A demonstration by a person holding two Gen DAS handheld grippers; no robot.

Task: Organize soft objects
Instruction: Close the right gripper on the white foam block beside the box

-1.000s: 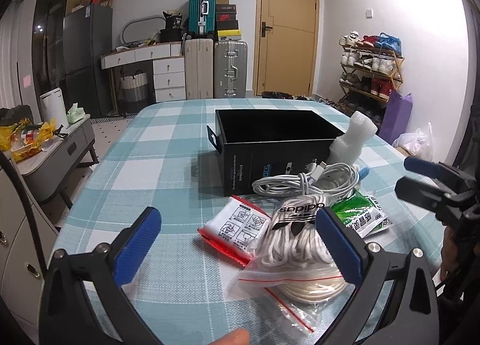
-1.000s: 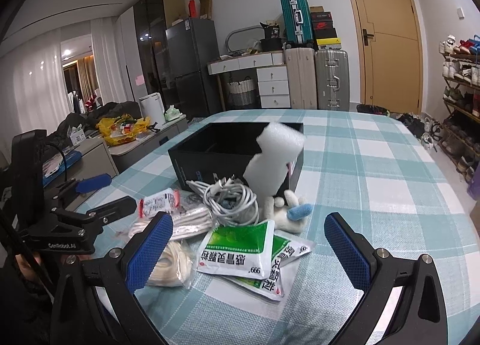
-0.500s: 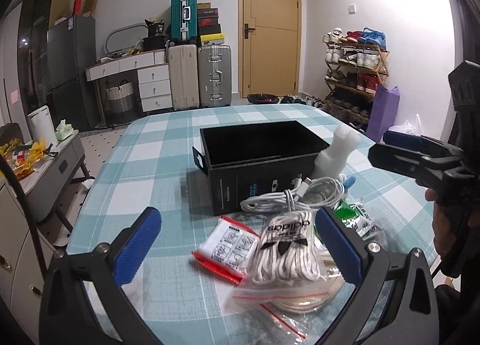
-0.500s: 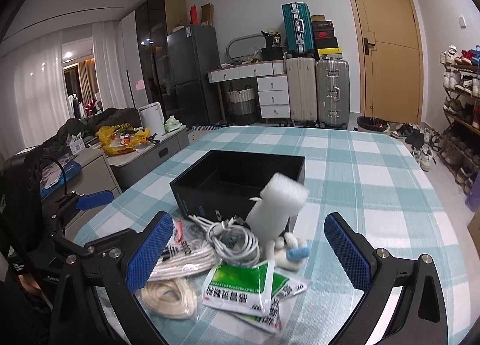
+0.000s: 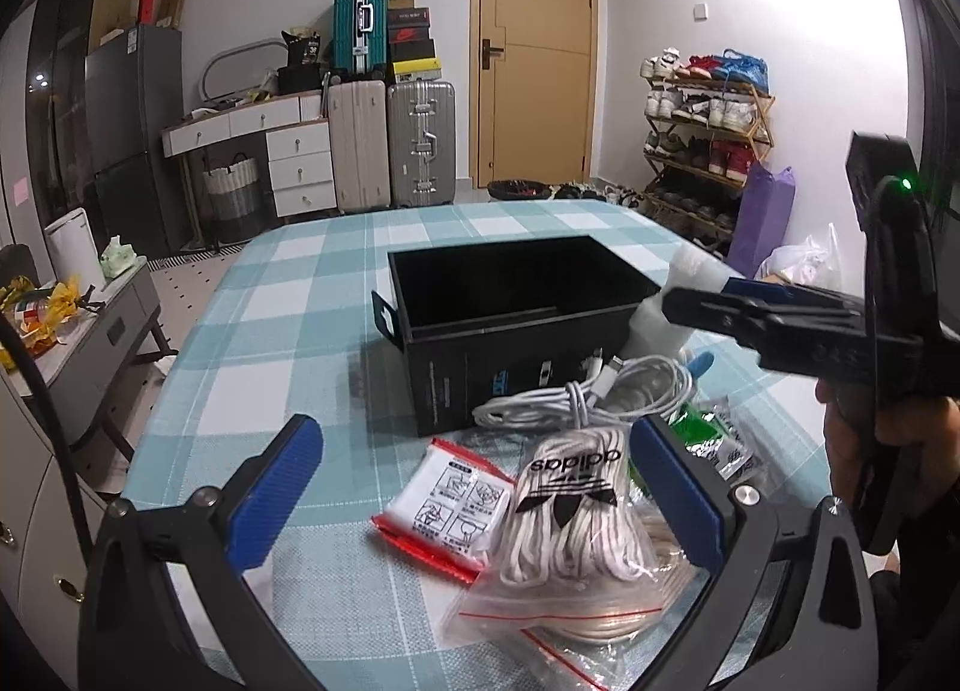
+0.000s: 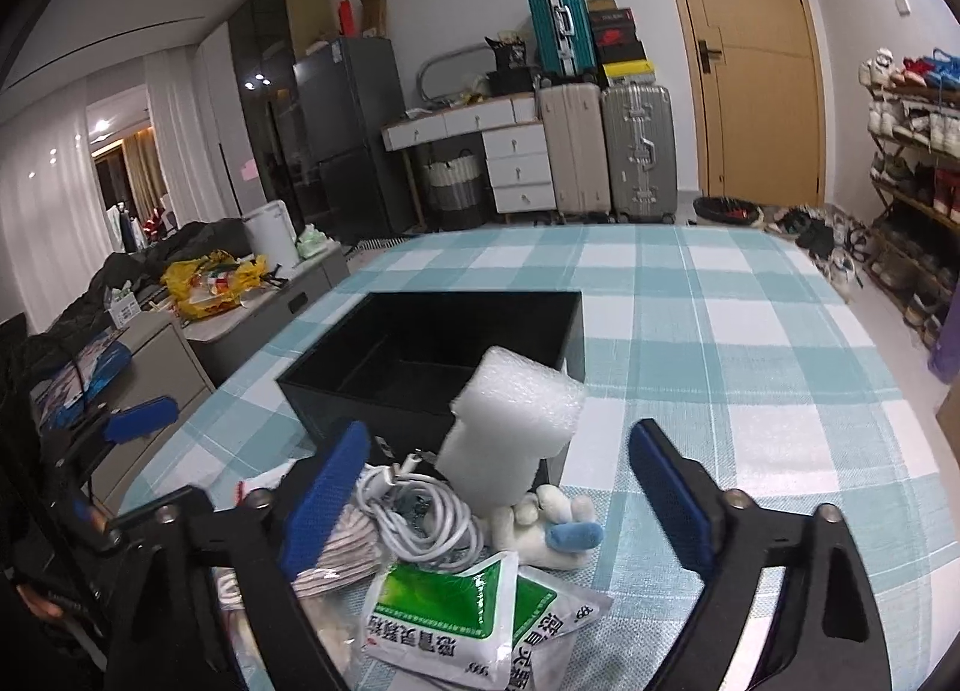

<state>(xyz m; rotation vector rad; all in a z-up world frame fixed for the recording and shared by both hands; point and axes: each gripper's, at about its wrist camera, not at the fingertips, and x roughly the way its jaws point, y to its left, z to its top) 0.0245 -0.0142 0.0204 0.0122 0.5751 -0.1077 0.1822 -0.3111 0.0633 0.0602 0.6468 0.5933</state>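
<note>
An open, empty black box stands mid-table on the checked cloth. Against its right corner leans a white foam roll, with a coil of white cable, a small white plush toy and green-and-white sachets in front. My right gripper has its jaws closing; the foam roll stands between the pads, which are clear of it. My left gripper is open above a red-and-white packet and a bag of white laces, holding nothing.
The table stretches away to the right of and behind the box. A low grey cabinet stands off its left edge. Suitcases, a door and a shoe rack line the far wall.
My right gripper has moved forward to the foam roll and its jaws have narrowed. In the left wrist view it has come in from the right. The left gripper has barely shifted.
</note>
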